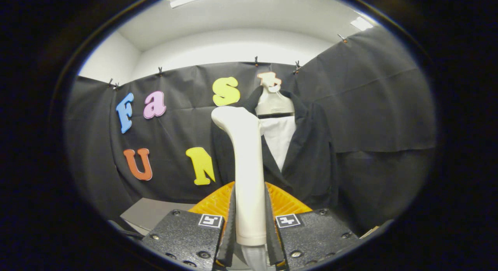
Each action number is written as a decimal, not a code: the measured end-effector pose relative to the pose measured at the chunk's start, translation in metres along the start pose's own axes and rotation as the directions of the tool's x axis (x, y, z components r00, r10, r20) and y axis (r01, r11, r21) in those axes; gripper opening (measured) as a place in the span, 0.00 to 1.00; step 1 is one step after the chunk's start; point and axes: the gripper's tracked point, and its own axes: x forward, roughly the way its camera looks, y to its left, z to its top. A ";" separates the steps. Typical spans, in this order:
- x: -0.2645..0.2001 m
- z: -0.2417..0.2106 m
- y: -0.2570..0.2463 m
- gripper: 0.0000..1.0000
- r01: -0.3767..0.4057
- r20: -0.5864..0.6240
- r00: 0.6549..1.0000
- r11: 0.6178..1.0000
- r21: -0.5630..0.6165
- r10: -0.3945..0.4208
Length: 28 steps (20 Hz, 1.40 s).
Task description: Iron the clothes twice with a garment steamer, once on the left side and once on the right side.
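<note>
The gripper (250, 218) holds the garment steamer (246, 166) by its handle: both ribbed black fingers (230, 228) press against the sides of the white handle, closed narrowly around it. The steamer stands upright between the fingers, its long axis running straight up away from them, and its rounded head at the top bends over toward the left, away from the clothes. A clear tube leaves the bottom of the handle, low between the fingers.

Beyond the steamer hangs the black jacket (311, 158), on a pale mannequin neck (274, 102), open at the front over a white shirt (281, 137). The steamer's head sits before the jacket's left shoulder as seen from the gripper; whether it touches the cloth cannot be told. Behind the handle, orange ribbed parts (212, 203) of the gripper fan out to both sides. Left of the steamer and lower lies a grey surface (149, 212).
</note>
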 end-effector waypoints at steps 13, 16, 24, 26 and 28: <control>0.051 -0.028 -0.022 0.37 -0.025 -0.064 0.998 0.996 -0.089 0.019; 0.051 -0.044 -0.033 0.37 -0.011 -0.095 0.995 0.996 -0.092 0.002; 0.039 -0.094 -0.048 0.37 0.000 -0.176 0.984 0.992 -0.123 -0.022; 0.038 -0.106 -0.050 0.37 0.001 -0.193 0.981 0.991 -0.136 -0.027; 0.035 -0.118 -0.051 0.37 -0.003 -0.214 0.976 0.990 -0.142 -0.028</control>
